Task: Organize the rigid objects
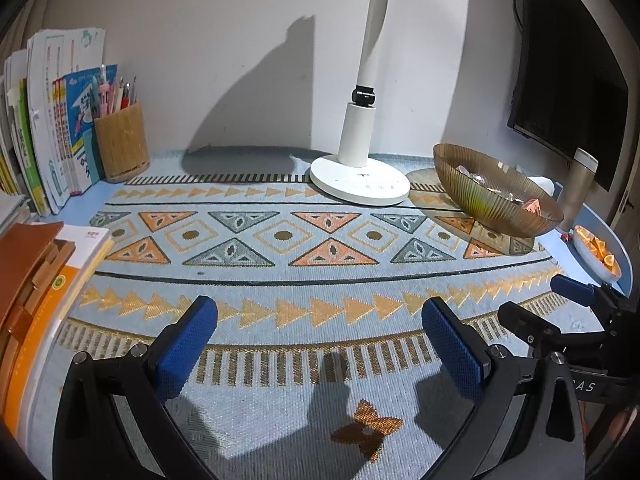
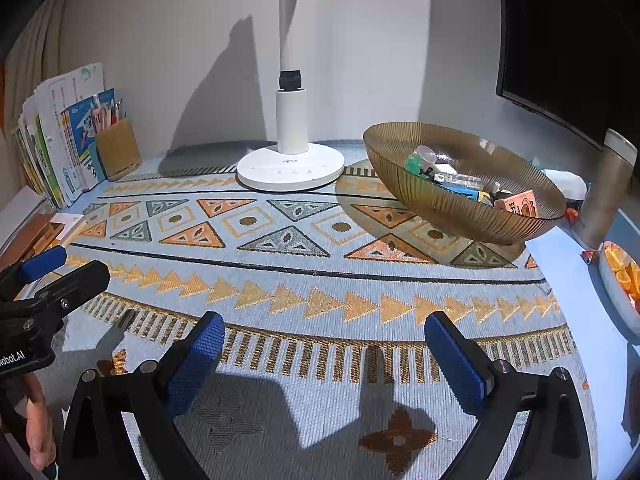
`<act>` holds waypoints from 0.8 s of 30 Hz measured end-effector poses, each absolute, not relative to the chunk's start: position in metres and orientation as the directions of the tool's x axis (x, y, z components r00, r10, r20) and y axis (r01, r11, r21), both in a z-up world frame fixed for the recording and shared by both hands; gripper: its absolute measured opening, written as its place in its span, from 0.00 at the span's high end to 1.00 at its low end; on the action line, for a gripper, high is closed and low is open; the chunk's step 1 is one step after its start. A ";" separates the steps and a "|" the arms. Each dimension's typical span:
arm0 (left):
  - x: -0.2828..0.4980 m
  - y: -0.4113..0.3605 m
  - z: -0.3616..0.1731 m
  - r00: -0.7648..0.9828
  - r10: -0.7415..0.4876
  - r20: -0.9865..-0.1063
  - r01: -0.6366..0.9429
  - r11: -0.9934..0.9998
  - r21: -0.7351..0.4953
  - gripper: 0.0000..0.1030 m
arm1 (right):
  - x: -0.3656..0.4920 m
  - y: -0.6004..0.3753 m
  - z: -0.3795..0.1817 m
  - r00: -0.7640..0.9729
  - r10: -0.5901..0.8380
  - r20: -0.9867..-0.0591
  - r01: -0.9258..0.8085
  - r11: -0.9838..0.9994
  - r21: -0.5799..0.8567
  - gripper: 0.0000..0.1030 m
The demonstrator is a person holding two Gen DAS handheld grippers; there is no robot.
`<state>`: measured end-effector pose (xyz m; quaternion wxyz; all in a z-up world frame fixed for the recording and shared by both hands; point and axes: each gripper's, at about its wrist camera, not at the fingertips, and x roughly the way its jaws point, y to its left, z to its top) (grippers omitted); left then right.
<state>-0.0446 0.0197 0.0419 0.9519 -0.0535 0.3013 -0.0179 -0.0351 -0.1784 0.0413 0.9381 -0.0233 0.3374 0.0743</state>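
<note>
Inside, small mixed items (image 2: pixel 460 184) in a ribbed amber bowl (image 2: pixel 432 204).

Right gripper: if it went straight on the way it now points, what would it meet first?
The right gripper, jaws open and empty, points over bare patterned cloth. Nothing lies on that stretch; farther on stands the white lamp base, likely first, though depth is unclear.

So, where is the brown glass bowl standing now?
The brown glass bowl stands at the back right of the patterned mat, just right of the white lamp base and left of the monitor stand.
</note>
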 end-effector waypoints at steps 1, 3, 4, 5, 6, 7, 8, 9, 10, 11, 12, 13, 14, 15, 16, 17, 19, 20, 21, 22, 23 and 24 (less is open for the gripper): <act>-0.044 0.020 0.042 0.817 -0.068 -0.573 0.000 0.993 -0.117 0.01 | -0.035 -0.179 0.042 0.763 0.123 -0.635 -0.152 0.988 0.008 0.03; -0.044 0.020 0.042 0.816 -0.067 -0.574 -0.003 0.993 -0.120 0.01 | -0.034 -0.181 0.041 0.761 0.127 -0.637 -0.152 0.988 0.015 0.02; -0.044 0.020 0.042 0.816 -0.067 -0.574 -0.003 0.993 -0.121 0.01 | -0.034 -0.181 0.041 0.760 0.127 -0.638 -0.151 0.988 0.016 0.02; -0.044 0.020 0.042 0.816 -0.068 -0.574 -0.001 0.993 -0.120 0.01 | -0.034 -0.181 0.041 0.759 0.126 -0.638 -0.152 0.988 0.015 0.02; -0.044 0.020 0.042 0.816 -0.069 -0.574 0.000 0.993 -0.119 0.01 | -0.033 -0.181 0.041 0.759 0.127 -0.638 -0.153 0.988 0.014 0.02; -0.044 0.020 0.041 0.816 -0.068 -0.574 0.000 0.993 -0.117 0.01 | -0.033 -0.181 0.041 0.759 0.127 -0.639 -0.153 0.988 0.015 0.02; -0.044 0.019 0.041 0.816 -0.067 -0.575 0.000 0.993 -0.116 0.01 | -0.033 -0.181 0.041 0.759 0.126 -0.639 -0.153 0.988 0.014 0.02; -0.044 0.019 0.041 0.816 -0.067 -0.575 0.001 0.993 -0.114 0.01 | -0.033 -0.181 0.041 0.758 0.125 -0.640 -0.152 0.988 0.014 0.02; -0.044 0.019 0.041 0.816 -0.068 -0.574 0.002 0.993 -0.114 0.01 | -0.033 -0.181 0.041 0.759 0.125 -0.639 -0.151 0.988 0.014 0.02; -0.044 0.019 0.041 0.816 -0.068 -0.574 0.003 0.993 -0.114 0.01 | -0.034 -0.182 0.041 0.760 0.123 -0.638 -0.148 0.989 0.014 0.02; -0.044 0.019 0.041 0.815 -0.067 -0.575 0.001 0.993 -0.114 0.01 | -0.033 -0.183 0.041 0.760 0.127 -0.638 -0.152 0.988 0.015 0.02; -0.044 0.019 0.041 0.815 -0.067 -0.576 0.000 0.993 -0.115 0.01 | -0.033 -0.183 0.041 0.760 0.128 -0.638 -0.153 0.988 0.017 0.02; -0.044 0.019 0.041 0.814 -0.068 -0.577 0.000 0.993 -0.117 0.01 | -0.033 -0.184 0.040 0.758 0.130 -0.639 -0.154 0.988 0.018 0.02; -0.044 0.019 0.041 0.814 -0.069 -0.577 0.000 0.993 -0.118 0.01 | -0.032 -0.184 0.040 0.757 0.132 -0.640 -0.156 0.988 0.018 0.02; -0.044 0.019 0.041 0.814 -0.069 -0.577 0.000 0.993 -0.119 0.01 | -0.032 -0.185 0.040 0.756 0.134 -0.641 -0.160 0.987 0.018 0.02; -0.044 0.020 0.041 0.813 -0.070 -0.578 0.000 0.993 -0.120 0.01 | -0.032 -0.185 0.040 0.756 0.133 -0.641 -0.159 0.987 0.018 0.02; -0.043 0.020 0.041 0.813 -0.071 -0.578 0.001 0.993 -0.120 0.01 | -0.032 -0.185 0.040 0.757 0.133 -0.640 -0.158 0.987 0.018 0.02; -0.043 0.020 0.041 0.812 -0.071 -0.579 0.001 0.993 -0.120 0.01 | -0.032 -0.185 0.039 0.756 0.135 -0.640 -0.160 0.987 0.019 0.02; -0.043 0.020 0.041 0.812 -0.072 -0.579 0.002 0.993 -0.120 0.01 | -0.032 -0.185 0.039 0.756 0.134 -0.641 -0.160 0.987 0.018 0.02; -0.043 0.020 0.041 0.812 -0.072 -0.579 0.002 0.993 -0.120 0.01 | -0.032 -0.185 0.039 0.756 0.134 -0.641 -0.160 0.987 0.018 0.02; -0.043 0.020 0.041 0.812 -0.071 -0.579 0.001 0.993 -0.120 0.01 | -0.032 -0.185 0.039 0.755 0.134 -0.642 -0.160 0.987 0.019 0.02; -0.043 0.020 0.041 0.812 -0.071 -0.580 0.001 0.993 -0.120 0.01 | -0.032 -0.185 0.039 0.754 0.136 -0.642 -0.162 0.987 0.019 0.02</act>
